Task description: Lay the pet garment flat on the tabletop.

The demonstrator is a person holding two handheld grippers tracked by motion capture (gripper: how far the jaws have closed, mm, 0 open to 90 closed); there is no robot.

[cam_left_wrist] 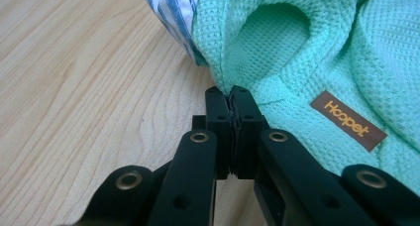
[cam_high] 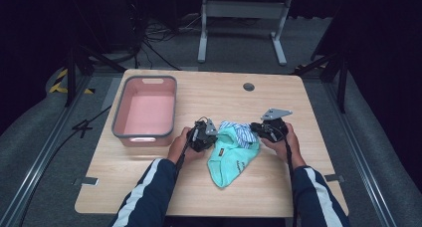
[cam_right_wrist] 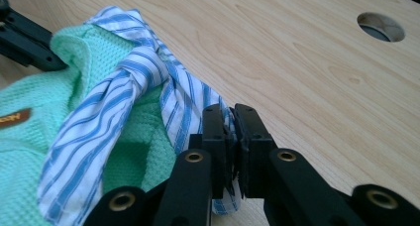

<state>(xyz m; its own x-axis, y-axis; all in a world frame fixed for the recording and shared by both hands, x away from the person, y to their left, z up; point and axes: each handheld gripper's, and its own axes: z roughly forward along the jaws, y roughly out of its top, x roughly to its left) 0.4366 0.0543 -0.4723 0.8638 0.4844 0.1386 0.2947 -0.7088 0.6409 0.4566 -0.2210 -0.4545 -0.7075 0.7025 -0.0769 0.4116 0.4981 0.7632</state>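
Left gripper was clamped shut on the hemmed edge of a mint-green waffle-knit garment, its jaws pressed together with the fabric pinched between the tips, while the right gripper was closed on the blue-and-white striped collar at the garment's other side. The garment lay crumpled near the middle of a pale wooden desk, between the two grippers, with a brown label reading "Hoopet" sewn on its knit. The desk stood on grey carpet in a dark room, with a white metal frame and loose cables on the floor beyond it. Both hands came in from the near edge, forearms in dark sleeves with a white stripe, each hand wrapped round its gripper and held low over the desk, the jaws pointing inward at the cloth. A pink basin with a grey rim sat just left of the left hand, and a round cable hole lay farther back.
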